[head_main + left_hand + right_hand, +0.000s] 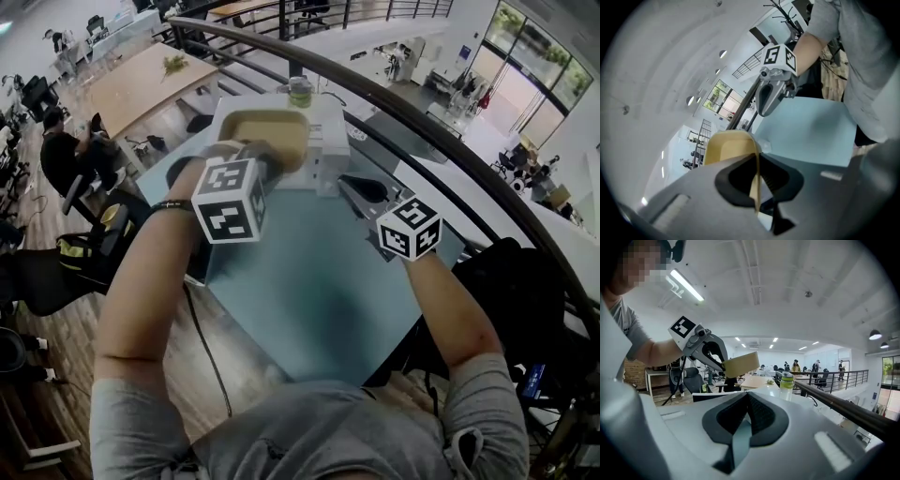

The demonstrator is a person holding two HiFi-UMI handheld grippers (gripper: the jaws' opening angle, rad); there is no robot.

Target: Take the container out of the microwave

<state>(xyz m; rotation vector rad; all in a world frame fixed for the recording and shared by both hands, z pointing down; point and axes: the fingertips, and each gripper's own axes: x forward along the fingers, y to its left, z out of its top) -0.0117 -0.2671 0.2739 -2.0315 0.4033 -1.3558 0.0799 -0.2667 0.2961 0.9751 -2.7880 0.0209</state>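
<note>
My left hand-held gripper (pixel 757 180) clamped on container (pixel 269 129) rim. Container aloft, just above microwave (pixel 328 155). Right hand-held gripper (pixel 746 416) closed, empty. Next: hold level, lower gently onto tabletop (pixel 309 291).

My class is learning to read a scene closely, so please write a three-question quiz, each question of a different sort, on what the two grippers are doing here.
1. Multiple choice: What is the left gripper clamped on?
A) a spoon
B) the rim of the tan container
C) nothing

2. True or false: The right gripper has a cup between its jaws.

3. Fill in the blank: The bottle with the green cap stands on top of the white ____.

Key: 1. B. 2. False, there is nothing between its jaws. 3. microwave.
</note>
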